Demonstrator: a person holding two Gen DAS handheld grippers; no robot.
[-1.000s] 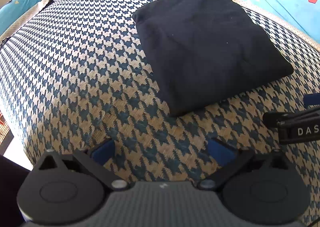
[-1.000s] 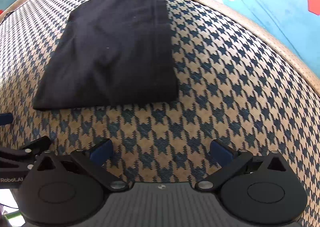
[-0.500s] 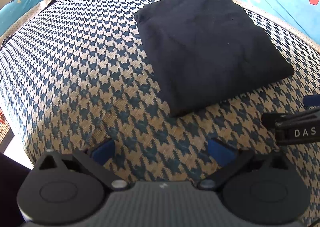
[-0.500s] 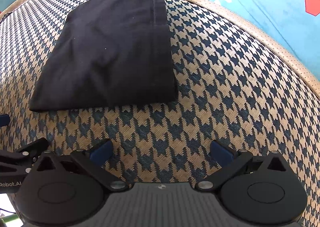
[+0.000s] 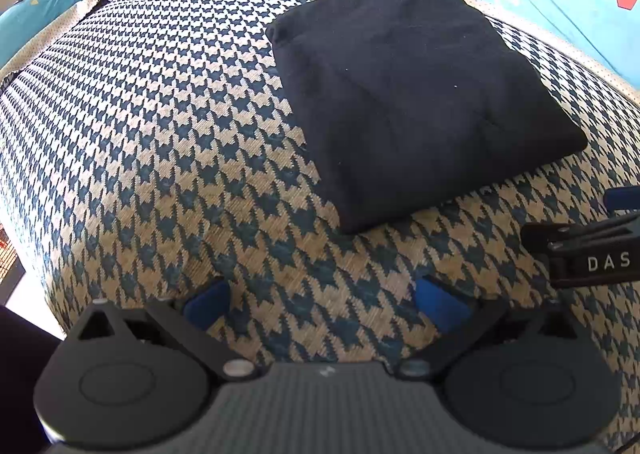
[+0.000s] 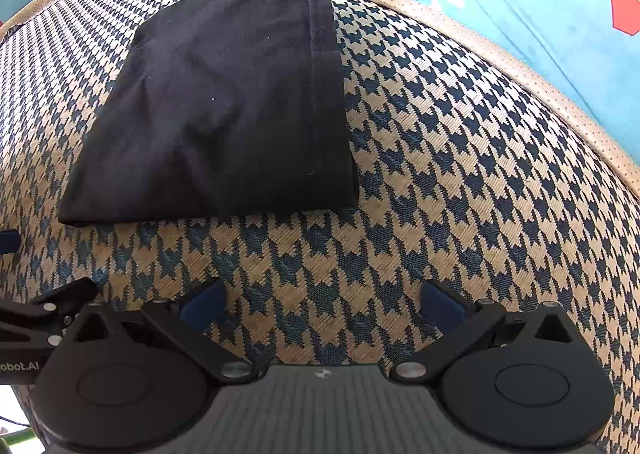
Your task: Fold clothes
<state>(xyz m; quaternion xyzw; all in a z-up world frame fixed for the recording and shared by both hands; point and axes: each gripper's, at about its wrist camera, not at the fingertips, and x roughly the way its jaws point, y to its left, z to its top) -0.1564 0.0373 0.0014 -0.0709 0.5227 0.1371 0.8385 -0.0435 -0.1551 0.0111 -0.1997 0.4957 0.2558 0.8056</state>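
Houndstooth-woven blue-and-tan cushion point(image 5: 168, 142) is topped by a folded black cotton garment point(image 6: 224, 110), both left gripper point(image 5: 326, 304) and right gripper point(image 6: 322, 300) are held spread and empty just short of it; folding is judged finished, set-aside grasp needed next.

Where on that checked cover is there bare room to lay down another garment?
A wide bare stretch of the houndstooth cover lies left of the folded black garment, and another right of it, up to the turquoise bedding. The near strip is crowded by the open left gripper and right gripper.
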